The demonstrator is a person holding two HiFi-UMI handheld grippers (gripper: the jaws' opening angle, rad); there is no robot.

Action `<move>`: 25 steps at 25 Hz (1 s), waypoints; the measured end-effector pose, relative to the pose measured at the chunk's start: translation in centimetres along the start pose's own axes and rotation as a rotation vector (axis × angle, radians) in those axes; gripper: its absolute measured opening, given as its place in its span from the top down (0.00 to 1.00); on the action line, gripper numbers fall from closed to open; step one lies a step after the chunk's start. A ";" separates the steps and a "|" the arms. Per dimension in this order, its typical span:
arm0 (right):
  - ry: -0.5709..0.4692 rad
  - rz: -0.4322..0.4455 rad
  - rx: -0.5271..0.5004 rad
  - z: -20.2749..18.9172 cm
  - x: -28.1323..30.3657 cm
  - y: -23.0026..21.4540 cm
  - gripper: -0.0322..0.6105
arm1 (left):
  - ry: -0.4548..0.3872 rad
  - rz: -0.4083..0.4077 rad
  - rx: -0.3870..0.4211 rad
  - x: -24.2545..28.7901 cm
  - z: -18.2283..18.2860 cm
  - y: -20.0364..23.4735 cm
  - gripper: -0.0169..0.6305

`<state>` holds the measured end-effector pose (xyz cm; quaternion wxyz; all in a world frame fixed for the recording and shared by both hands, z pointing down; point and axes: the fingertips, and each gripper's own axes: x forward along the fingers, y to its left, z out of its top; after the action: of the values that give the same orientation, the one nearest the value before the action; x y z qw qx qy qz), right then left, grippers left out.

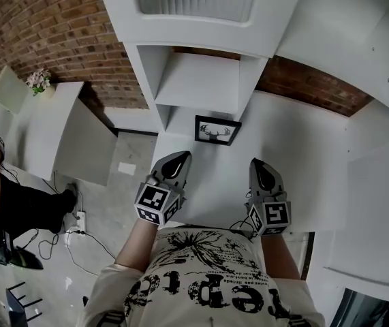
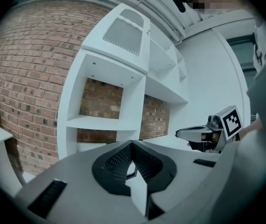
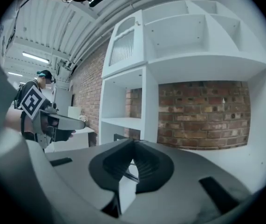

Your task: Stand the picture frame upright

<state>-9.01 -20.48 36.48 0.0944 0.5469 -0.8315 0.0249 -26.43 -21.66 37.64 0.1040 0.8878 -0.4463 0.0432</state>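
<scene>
A black picture frame with an antler print stands on the white counter in front of the lowest shelf opening, its face toward me. My left gripper hangs short of it on the near left, jaws shut and empty. My right gripper hangs on the near right, also shut and holding nothing. Neither touches the frame. In the left gripper view the closed jaws point at the shelf unit, with the right gripper beside them. The right gripper view shows its shut jaws and the left gripper.
A white shelf unit rises against a brick wall. On the left stands a low white table with a small flower pot. Another person stands at the far left. Cables and a power strip lie on the floor.
</scene>
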 end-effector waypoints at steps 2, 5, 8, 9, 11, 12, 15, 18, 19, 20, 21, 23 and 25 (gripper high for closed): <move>-0.006 0.006 -0.005 0.2 -0.6 0.1 0.95 | -0.014 0.000 0.014 -0.6 0.3 -0.7 0.95; 0.005 0.010 0.006 -0.2 -1.0 0.2 0.95 | -0.022 0.000 0.020 -0.9 0.2 -1.3 0.95; 0.016 0.016 0.019 -0.4 -1.3 0.4 0.95 | -0.028 -0.016 0.022 -0.9 0.3 -1.9 0.95; 0.020 0.022 0.021 -0.4 -1.3 0.6 0.95 | -0.032 -0.021 0.024 -0.9 0.4 -2.0 0.95; 0.028 0.032 0.025 -0.5 -1.4 0.7 0.95 | -0.037 -0.024 0.025 -0.8 0.5 -2.2 0.95; 0.031 0.035 0.026 -0.6 -1.4 0.7 0.95 | -0.037 -0.025 0.022 -0.8 0.5 -2.2 0.95; 0.040 0.045 0.031 -0.9 -1.3 0.9 0.95 | -0.032 -0.026 0.025 -0.6 0.4 -2.3 0.95; 0.050 0.052 0.026 -1.1 -1.2 1.0 0.95 | -0.026 -0.023 0.024 -0.4 0.2 -2.2 0.95; 0.054 0.055 0.026 -1.2 -1.1 1.1 0.95 | -0.024 -0.020 0.024 -0.4 0.1 -2.2 0.95; 0.057 0.057 0.026 -1.3 -1.0 1.1 0.95 | -0.023 -0.018 0.028 -0.3 0.1 -2.1 0.95; 0.059 0.059 0.025 -1.3 -0.9 1.1 0.95 | -0.021 -0.015 0.033 -0.3 0.1 -2.0 0.95; 0.061 0.063 0.023 -1.3 -0.6 1.2 0.95 | -0.015 -0.007 0.040 -0.1 0.3 -1.7 0.95; 0.059 0.067 0.017 -1.2 -0.4 1.4 0.95 | 0.000 0.003 0.026 0.0 0.2 -1.2 0.95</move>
<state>-10.02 -19.39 37.68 0.1131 0.5186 -0.8460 0.0513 -25.45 -20.98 37.24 0.0922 0.8885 -0.4469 0.0489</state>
